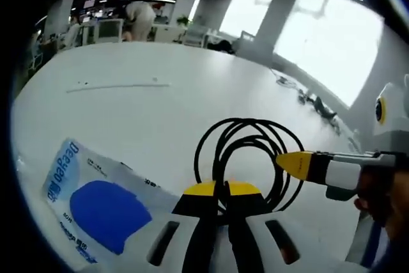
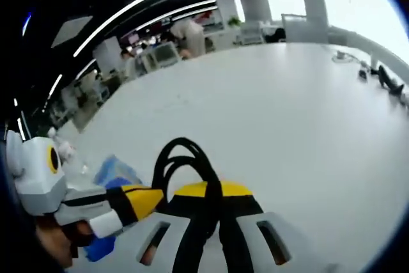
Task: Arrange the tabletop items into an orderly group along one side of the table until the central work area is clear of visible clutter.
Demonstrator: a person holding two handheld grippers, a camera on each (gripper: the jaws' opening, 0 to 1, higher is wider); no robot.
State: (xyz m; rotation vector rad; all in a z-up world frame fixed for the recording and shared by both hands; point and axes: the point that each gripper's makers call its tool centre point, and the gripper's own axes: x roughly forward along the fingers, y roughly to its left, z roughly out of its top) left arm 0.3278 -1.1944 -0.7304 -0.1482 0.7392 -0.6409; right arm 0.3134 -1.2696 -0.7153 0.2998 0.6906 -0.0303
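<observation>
Gripping the black cable coil (image 1: 249, 158) with left claw (image 1: 222, 188) and right claw (image 2: 211, 190) both clamped on it; risks loops springing loose across the table (image 1: 160, 113) if either slips.

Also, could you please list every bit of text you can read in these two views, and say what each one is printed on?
"DeAaoo", or close to it; the letters are blurred: along the light-blue edge of the flat white plastic packet with a blue oval.
Small dark print lines on that packet: too small to read.
The same packet in the right gripper view: no legible text.
Coiled black cable: no text.
</observation>
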